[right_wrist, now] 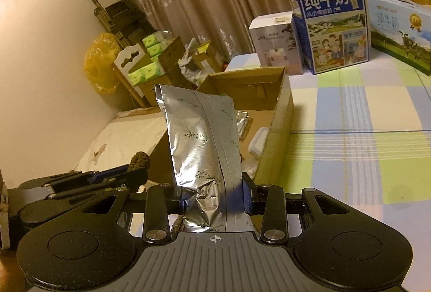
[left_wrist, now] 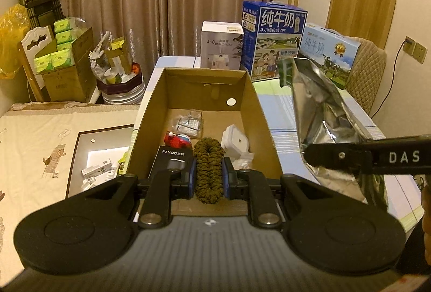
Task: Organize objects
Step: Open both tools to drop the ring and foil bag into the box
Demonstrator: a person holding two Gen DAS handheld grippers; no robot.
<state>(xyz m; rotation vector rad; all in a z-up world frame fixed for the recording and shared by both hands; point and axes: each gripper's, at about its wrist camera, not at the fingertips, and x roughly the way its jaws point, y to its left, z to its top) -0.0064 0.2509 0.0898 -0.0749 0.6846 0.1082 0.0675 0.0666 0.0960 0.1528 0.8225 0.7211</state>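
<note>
Glossy crinkled foil pouch [right_wrist: 203,146]; matt cardboard box [left_wrist: 252,114]

The left hand-held gripper [left_wrist: 209,179] points forward and level, its two blue-padded fingers [left_wrist: 191,179] drawn in and pinching from both sides. The right hand-held gripper [right_wrist: 214,200] sits just to its right, tilted slightly leftward, its fingers [right_wrist: 246,196] likewise clamped inward. In the left wrist view, the right one's black finger [left_wrist: 371,157] crosses in from the side.

Both cams sit right behind their own jaws, looking forward. Left one peers down close into the cardboard box [left_wrist: 204,82] just past its jaws. Right one faces the same box [right_wrist: 250,87] from further right, and both catch the milk cartons [left_wrist: 274,41] beyond.
</note>
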